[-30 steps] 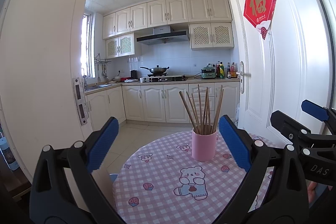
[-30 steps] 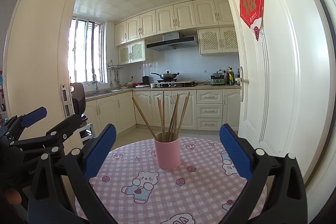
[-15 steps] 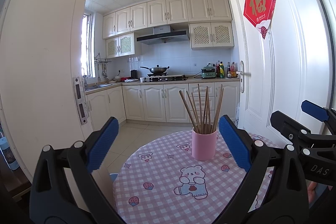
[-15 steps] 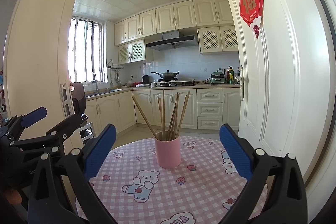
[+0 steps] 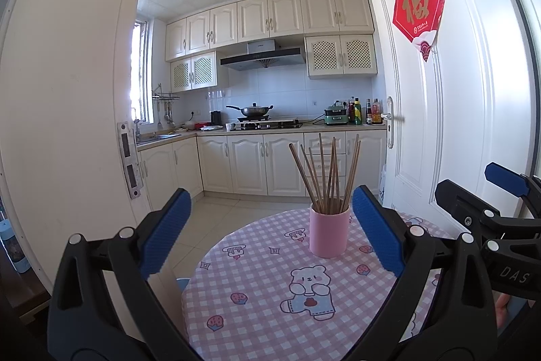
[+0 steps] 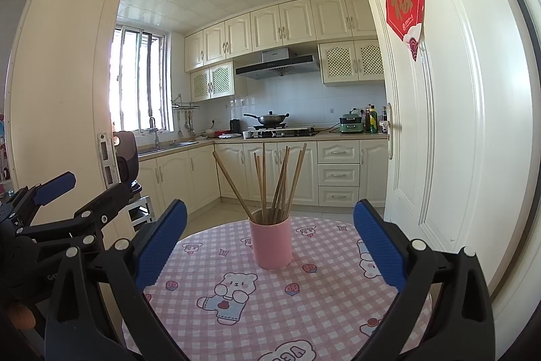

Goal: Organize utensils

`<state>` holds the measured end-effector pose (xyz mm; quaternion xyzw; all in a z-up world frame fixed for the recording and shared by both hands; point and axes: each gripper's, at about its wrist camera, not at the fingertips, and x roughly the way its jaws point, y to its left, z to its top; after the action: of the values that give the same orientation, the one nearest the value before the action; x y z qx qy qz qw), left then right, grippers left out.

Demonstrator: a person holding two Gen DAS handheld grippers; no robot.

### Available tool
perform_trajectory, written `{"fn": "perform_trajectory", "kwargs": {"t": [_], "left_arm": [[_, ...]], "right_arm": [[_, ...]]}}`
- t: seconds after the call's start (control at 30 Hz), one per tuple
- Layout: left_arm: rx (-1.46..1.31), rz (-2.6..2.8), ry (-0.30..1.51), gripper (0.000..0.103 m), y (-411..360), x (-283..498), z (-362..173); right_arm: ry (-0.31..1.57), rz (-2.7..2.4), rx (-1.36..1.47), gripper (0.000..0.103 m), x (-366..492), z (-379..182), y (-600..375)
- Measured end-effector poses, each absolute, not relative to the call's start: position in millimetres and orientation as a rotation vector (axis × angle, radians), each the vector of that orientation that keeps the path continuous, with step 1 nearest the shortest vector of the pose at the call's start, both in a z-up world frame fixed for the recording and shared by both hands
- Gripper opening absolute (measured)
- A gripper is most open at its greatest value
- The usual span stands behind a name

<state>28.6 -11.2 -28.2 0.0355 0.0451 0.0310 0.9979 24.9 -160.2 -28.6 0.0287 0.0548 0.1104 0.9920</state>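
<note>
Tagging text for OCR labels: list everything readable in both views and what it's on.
"福": gold character on the red door poster.
"DAS": white letters on the right gripper body, cut off at the frame edge.
"Ge": start of a white word on the left gripper body, rest hidden.
Small print under the poster's character, bottle labels: too small to read.
</note>
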Motion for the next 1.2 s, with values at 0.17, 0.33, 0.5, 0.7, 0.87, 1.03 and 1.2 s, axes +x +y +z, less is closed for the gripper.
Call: {"fn": "perform_trajectory", "kwargs": {"t": [0.17, 0.33, 0.5, 0.7, 0.87, 1.03, 1.2], "left_arm": [[0.071, 0.062, 0.092, 0.094, -10.2, 28.5, -29.4], [0.07, 0.062, 0.092, 0.094, -10.3, 28.9, -29.6], [0.069, 0.061, 0.096, 0.094, -9.1, 30.1, -31.1], [0.071, 0.063, 0.099, 0.094, -9.5, 33.0, -31.9], [0.071, 0.066, 0.108, 0.094, -8.9, 38.9, -34.7], [0.07, 0.067, 0.114, 0.094, -8.3, 43.0, -35.8], [0.073, 0.069, 0.117, 0.094, -9.3, 47.2, -35.6]], "right_arm": [[0.111, 0.222, 0.058, 0.095, 25.0, -28.9, -160.8], [0.111, 0.222, 0.059, 0.095, 24.8, -29.9, -159.8], [0.113, 0.222, 0.058, 0.095, 24.6, -30.2, -159.3], [0.119, 0.222, 0.058, 0.095, 26.2, -32.6, -157.6], [0.128, 0.226, 0.057, 0.095, 33.2, -33.2, -156.9], [0.133, 0.229, 0.058, 0.095, 38.6, -33.8, -157.3], [0.139, 0.232, 0.062, 0.095, 45.1, -35.0, -158.1]]}}
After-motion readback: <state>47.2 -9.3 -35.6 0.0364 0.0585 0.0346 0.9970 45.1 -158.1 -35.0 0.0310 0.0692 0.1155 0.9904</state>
